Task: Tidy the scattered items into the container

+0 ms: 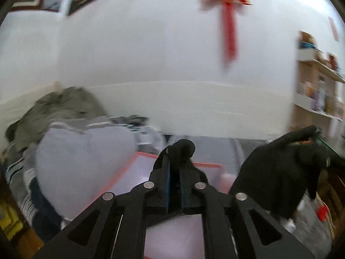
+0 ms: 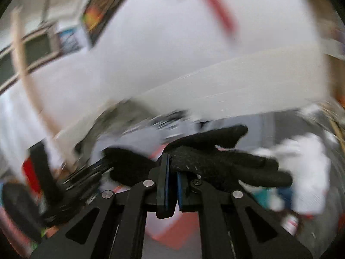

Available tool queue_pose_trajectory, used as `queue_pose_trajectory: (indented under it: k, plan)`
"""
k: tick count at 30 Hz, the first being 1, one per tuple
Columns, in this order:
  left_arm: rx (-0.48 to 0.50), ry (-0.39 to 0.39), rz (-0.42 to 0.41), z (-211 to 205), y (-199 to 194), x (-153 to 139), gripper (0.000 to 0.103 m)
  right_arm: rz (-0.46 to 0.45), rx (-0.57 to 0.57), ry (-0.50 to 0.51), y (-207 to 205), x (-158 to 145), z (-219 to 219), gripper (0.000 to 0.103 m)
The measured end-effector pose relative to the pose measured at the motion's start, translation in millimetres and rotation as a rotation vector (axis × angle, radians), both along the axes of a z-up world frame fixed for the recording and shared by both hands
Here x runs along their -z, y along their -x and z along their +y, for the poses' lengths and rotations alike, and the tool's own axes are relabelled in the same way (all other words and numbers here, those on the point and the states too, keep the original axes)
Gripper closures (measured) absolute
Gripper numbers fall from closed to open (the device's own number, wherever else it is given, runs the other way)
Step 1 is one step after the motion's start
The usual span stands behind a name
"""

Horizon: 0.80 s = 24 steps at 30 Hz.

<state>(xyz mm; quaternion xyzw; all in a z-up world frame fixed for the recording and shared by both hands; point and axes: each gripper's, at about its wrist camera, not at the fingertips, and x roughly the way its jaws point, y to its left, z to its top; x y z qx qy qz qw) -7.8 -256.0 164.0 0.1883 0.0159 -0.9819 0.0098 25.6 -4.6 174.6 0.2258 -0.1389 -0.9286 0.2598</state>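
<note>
One red tassel [image 1: 228, 21] hangs on the white wall [image 1: 140, 43].

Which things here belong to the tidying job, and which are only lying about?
Job:
- black glove, held in the right gripper
- black fabric at the fingers of the left gripper
- container with red rim

Lying about:
- pile of clothes
- heart-shaped pillow
- red wall ornament
- shelf
- white bag
</note>
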Motion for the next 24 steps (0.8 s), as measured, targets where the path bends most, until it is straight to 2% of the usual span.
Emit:
queue_pose_trajectory:
  k: [1, 2, 3, 4, 5, 6, 8, 12, 14, 18, 21, 24]
  plan:
    - [-0.037, -0.015, -0.001, -10.4, 3.4, 2.8, 0.072, -0.016, -0.058, -0.042, 11.0, -1.9, -22.5, 0.096]
    - [-0.072, -0.036, -0.004, -20.3, 5.6, 5.5, 0.054, -0.038, -0.114, -0.11, 24.3, -1.0, -49.5, 0.082]
    - [-0.102, -0.065, -0.002, -29.7, 5.9, 8.8, 0.017, -0.059, -0.141, -0.176, 33.1, 2.2, -65.9, 0.066]
    - [-0.121, -0.087, 0.011, -36.5, 4.9, 10.3, 0.005, -0.079, -0.153, -0.252, 39.0, 5.9, -80.1, 0.025]
    - [-0.129, -0.103, 0.025, -41.7, 3.1, 11.4, 0.003, -0.082, -0.137, -0.329, 41.4, 9.9, -90.1, 0.013]
    - [-0.122, -0.106, 0.026, -44.2, 4.0, 11.0, 0.002, -0.043, -0.092, -0.401, 38.3, 12.8, -92.8, 0.013]
    - [-0.097, -0.079, 0.027, -36.4, 6.1, 12.5, 0.002, 0.023, -0.076, -0.47, 28.3, 17.0, -85.7, 0.013]
    - [-0.018, 0.058, 0.019, 3.6, 7.8, 22.7, 0.001, 0.016, 0.016, -0.475, 17.0, 30.0, -43.5, 0.013]
    - [0.077, 0.105, -0.005, 34.3, 8.2, 32.2, 0.001, -0.021, 0.063, -0.431, 11.4, 36.1, -17.2, 0.013]
    - [0.298, 0.152, -0.089, 104.9, 5.8, 54.9, 0.001, -0.131, 0.169, -0.293, 9.5, 56.9, 56.9, 0.013]
    - [0.475, 0.154, -0.237, 163.4, 7.5, 88.9, 0.001, -0.29, 0.274, -0.179, 16.4, 78.5, 114.2, 0.013]
    - [0.56, 0.195, -0.388, 216.9, 11.7, 125.1, 0.001, -0.403, 0.325, -0.062, 19.0, 102.3, 154.7, 0.013]
